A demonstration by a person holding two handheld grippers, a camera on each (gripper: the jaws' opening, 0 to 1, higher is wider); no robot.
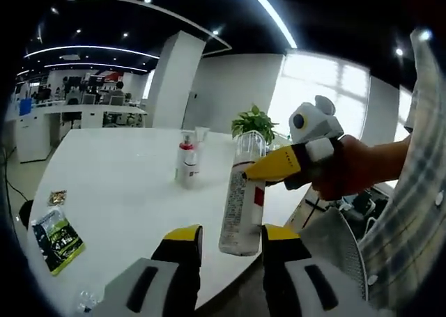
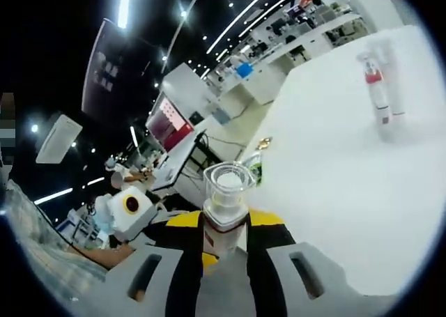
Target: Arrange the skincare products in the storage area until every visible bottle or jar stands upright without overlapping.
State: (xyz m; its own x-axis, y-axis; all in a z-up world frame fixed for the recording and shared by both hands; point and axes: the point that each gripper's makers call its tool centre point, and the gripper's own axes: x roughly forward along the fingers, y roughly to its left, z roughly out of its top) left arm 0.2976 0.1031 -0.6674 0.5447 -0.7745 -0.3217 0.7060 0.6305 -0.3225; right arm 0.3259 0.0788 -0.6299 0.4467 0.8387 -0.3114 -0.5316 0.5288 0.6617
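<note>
two bottles upright on the white table (image 1: 125, 191). nearest is a tall clear bottle (image 1: 244, 195) with a clear cap, printed text and a red label patch, standing near the table's front edge. in the left gripper view it rises just ahead of the left gripper (image 1: 230, 242), whose yellow-tipped jaws are spread apart with nothing between them; the bottle base sits beyond the tips, not touching as far as i can tell.

right gripper (image 1: 245, 172) comes in from the right side of that view, a hand (image 1: 352, 167) behind it, its yellow jaw tip against the bottle's upper body. in the right gripper view the same bottle (image 2: 224, 209) is clamped between both jaws of the right gripper (image 2: 224, 226), cap end toward the camera.

second one is a smaller white pump bottle (image 1: 187, 162) with a red collar, farther back on the table, well apart from the clear bottle; also seen in the right gripper view (image 2: 380, 87) at upper right.

extras: green-and-black sachet (image 1: 57, 237) and a small gold wrapper (image 1: 56, 196) lying flat near the table's left edge. potted green plant (image 1: 254, 123) behind the far edge.
</note>
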